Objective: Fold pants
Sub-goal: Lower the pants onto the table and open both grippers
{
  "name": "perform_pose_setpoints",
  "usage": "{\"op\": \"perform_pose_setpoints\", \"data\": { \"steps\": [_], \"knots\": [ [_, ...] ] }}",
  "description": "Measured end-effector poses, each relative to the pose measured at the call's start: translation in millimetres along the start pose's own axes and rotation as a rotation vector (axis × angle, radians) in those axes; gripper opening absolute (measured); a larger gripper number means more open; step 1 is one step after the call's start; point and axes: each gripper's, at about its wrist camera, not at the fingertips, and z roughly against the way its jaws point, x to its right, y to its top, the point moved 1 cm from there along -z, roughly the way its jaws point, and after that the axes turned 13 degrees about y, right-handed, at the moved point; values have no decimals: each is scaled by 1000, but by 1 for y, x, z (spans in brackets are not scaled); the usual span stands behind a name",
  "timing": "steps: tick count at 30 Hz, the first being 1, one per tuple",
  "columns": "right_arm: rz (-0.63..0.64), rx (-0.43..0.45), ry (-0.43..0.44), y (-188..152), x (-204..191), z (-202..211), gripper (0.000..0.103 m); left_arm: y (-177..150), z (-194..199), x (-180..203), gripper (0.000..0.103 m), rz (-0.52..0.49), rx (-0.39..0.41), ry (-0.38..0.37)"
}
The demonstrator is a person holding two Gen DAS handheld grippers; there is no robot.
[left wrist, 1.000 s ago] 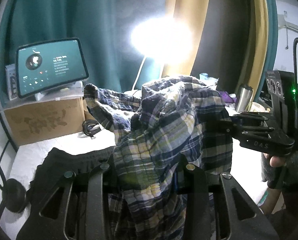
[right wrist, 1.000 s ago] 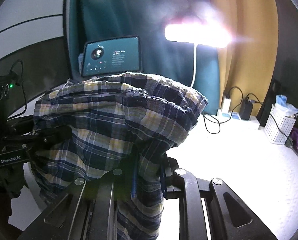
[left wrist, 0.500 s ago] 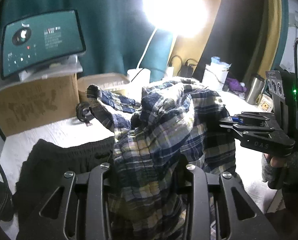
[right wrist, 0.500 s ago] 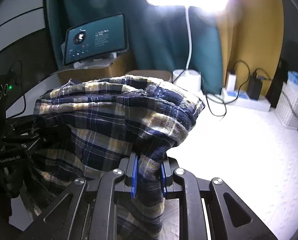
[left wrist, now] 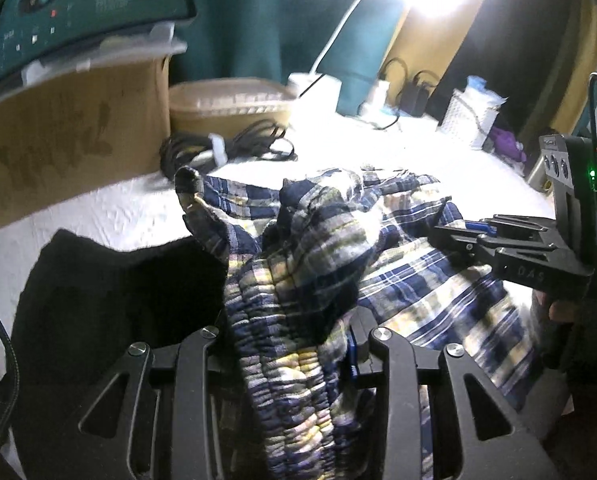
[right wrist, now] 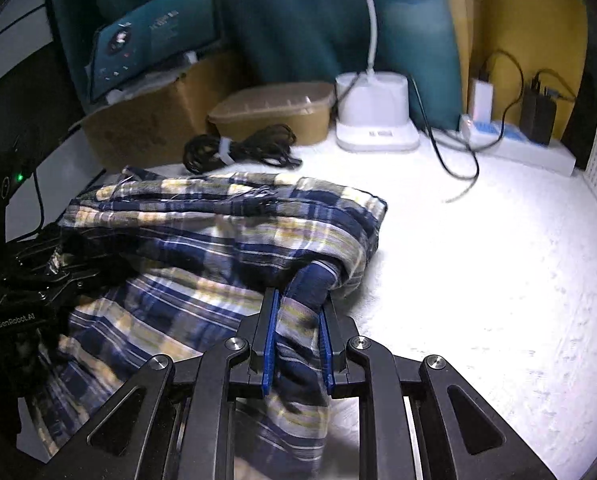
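The plaid pants (left wrist: 338, 240) are blue, white and yellow, bunched between both grippers just above the white table (right wrist: 478, 260). My left gripper (left wrist: 286, 344) is shut on the elastic waistband. My right gripper (right wrist: 296, 312) is shut on a fold of the pants (right wrist: 218, 240) at their right side. The right gripper also shows at the right of the left wrist view (left wrist: 470, 236), and the left gripper at the left of the right wrist view (right wrist: 50, 264). The far edge of the pants rests on the table.
A black garment (left wrist: 110, 292) lies left of the pants. A coiled black cable (right wrist: 238, 150), a cardboard box (right wrist: 146, 120), a brown lidded container (right wrist: 274, 108), a white lamp base (right wrist: 374, 120) and a power strip (right wrist: 514, 144) line the back. A white basket (left wrist: 470, 116) stands far right.
Both grippers have come down and tilted forward with the pants. The pants have gone from hanging high in the air to low over the table.
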Motion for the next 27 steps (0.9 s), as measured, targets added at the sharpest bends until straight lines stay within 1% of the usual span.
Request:
{"op": "perform_pose_setpoints", "data": {
  "steps": [2, 5, 9, 10, 12, 16, 18, 19, 20, 22, 23, 24, 25, 27],
  "knots": [
    [-35, -9, 9, -1, 11, -5, 19, -2, -6, -3, 36, -1, -16, 1],
    [-64, -5, -7, 1, 22, -7, 29, -3, -8, -8, 37, -3, -23, -1],
    [-72, 2, -34, -1, 28, -2, 31, -5, -6, -10, 38, -3, -29, -2],
    [-72, 4, -59, -3, 29, 0, 34, -4, -7, -9, 38, -4, -28, 1],
    [-73, 12, -96, -7, 30, 6, 43, -3, -7, -9, 39, 1, -30, 4],
    [-76, 16, -160, -11, 34, 16, 44, 2, 0, -13, 43, 29, -34, -12],
    [-79, 24, -218, -12, 38, 22, 44, 4, 8, -12, 44, 13, -17, 4],
    [-91, 26, -264, -12, 42, 27, 44, 5, 15, -13, 45, 6, 4, 20],
    [-106, 27, -274, -13, 46, 29, 44, 6, 18, -15, 45, 11, 8, 28],
    [-136, 44, -263, -13, 52, 37, 44, 9, 27, -20, 50, 34, 20, 35],
    [-131, 58, -255, -11, 50, 41, 44, 10, 30, -21, 52, 37, 32, 36],
    [-120, 71, -245, -9, 48, 44, 44, 12, 37, -21, 58, 38, 53, 35],
    [-107, 84, -233, -6, 44, 47, 44, 14, 42, -21, 60, 38, 74, 33],
    [-90, 97, -215, 0, 38, 49, 44, 21, 52, -20, 60, 38, 114, 35]
  ]
}}
